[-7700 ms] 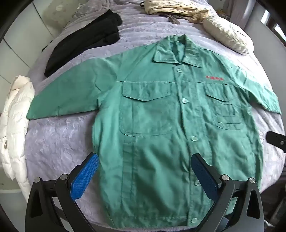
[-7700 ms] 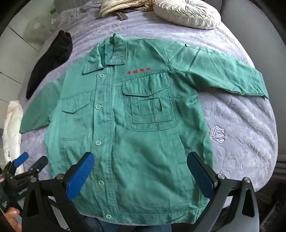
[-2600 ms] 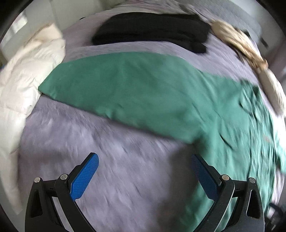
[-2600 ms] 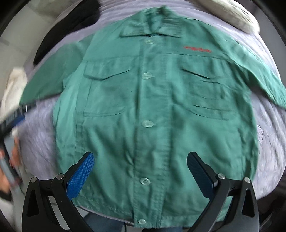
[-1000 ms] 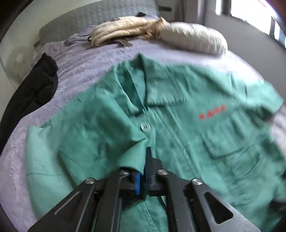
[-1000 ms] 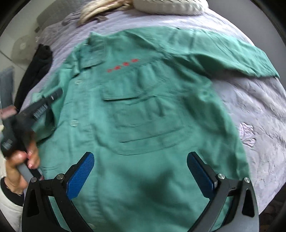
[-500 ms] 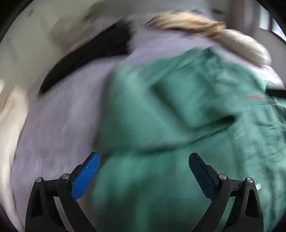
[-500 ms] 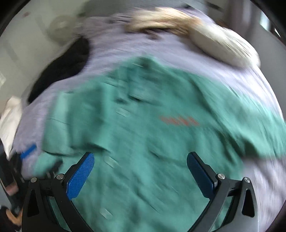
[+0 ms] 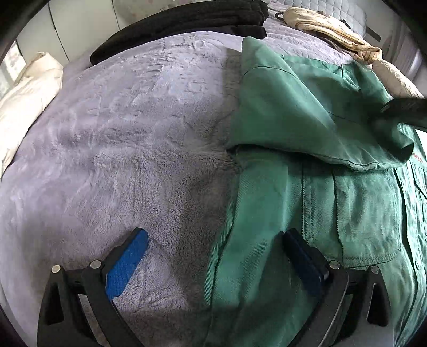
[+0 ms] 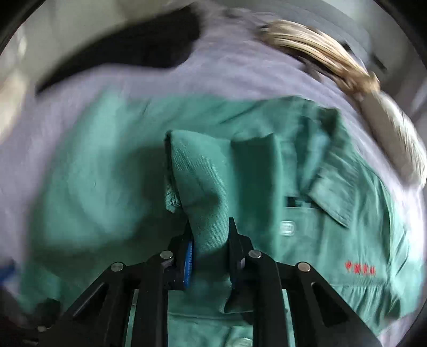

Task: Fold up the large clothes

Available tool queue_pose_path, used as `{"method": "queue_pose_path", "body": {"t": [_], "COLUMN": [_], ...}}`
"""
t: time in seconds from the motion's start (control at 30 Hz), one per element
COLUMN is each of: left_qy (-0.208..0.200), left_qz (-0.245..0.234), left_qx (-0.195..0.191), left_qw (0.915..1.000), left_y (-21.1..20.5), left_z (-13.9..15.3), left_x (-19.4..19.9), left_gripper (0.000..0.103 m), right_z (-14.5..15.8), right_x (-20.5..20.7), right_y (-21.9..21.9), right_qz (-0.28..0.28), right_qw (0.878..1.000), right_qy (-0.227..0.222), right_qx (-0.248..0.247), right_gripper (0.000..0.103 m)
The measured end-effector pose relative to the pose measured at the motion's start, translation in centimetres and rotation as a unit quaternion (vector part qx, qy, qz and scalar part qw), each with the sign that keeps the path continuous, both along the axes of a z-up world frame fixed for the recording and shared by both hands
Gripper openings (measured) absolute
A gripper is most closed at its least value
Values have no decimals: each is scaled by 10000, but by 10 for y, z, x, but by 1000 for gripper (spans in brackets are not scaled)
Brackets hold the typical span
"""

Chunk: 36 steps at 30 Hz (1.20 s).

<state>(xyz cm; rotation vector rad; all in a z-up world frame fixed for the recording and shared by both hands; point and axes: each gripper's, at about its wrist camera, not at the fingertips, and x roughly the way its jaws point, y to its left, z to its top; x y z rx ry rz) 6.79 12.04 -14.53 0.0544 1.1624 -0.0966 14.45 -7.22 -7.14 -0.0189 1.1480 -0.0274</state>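
Lavender fleece blanket (image 9: 120,133) on a bed, bearing a green work jacket (image 9: 347,213) partway through folding.

Left to right in the left wrist view: a cream coat (image 9: 24,88) at the far left edge, bare blanket, then the jacket filling the right half, its long axis running near to far, one sleeve (image 9: 293,106) folded across the chest. The left gripper (image 9: 213,256) has just opened wide; its fingers stand apart and empty, straddling the jacket's left side edge, so the fabric lies just to the right and this hand is nearer that edge. A black garment (image 9: 181,21) lies beyond. In the blurred right wrist view, the right gripper (image 10: 209,256) has just closed and is clamped on a bunched fold of green cloth. Which part of the jacket that fold belongs to is hard to make out; the hem is cut off.
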Motion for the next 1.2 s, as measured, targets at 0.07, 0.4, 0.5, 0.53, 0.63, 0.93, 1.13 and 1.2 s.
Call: {"method": "queue_pose_path", "body": {"t": [0.07, 0.4, 0.5, 0.53, 0.63, 0.93, 1.13, 1.2], "left_qy": [6, -181, -373, -390, -178, -402, -602, -315], "left_qz": [-47, -253, -290, -300, -329, -269, -1118, -1290], "left_qx": [39, -158, -354, -418, -630, -349, 155, 120], "left_qw": [10000, 9994, 9983, 9979, 9973, 9982, 9918, 9911], "left_y": [3, 19, 24, 24, 13, -18, -7, -6], "left_z": [1, 44, 59, 58, 40, 38, 62, 55], "left_x": [1, 52, 96, 114, 174, 185, 116, 90], "left_gripper": [102, 102, 102, 102, 102, 102, 102, 102], "right_z": [21, -18, -19, -20, -19, 1, -8, -14], "right_x": [-9, -81, -92, -91, -73, -48, -56, -60], "right_y": [-46, -224, -223, -220, -215, -199, -209, -213], "right_qz": [-475, -3109, -3142, -3100, -2942, -2202, -2473, -2609], "right_qw": [9966, 8930, 8816, 8827, 8948, 9531, 9452, 9382], "right_qy": [-289, -125, -148, -144, -178, 46, 42, 69], "right_qx": [613, 3250, 3519, 3529, 3353, 2077, 2132, 2275], "right_gripper": [23, 64, 69, 69, 69, 8, 8, 8]}}
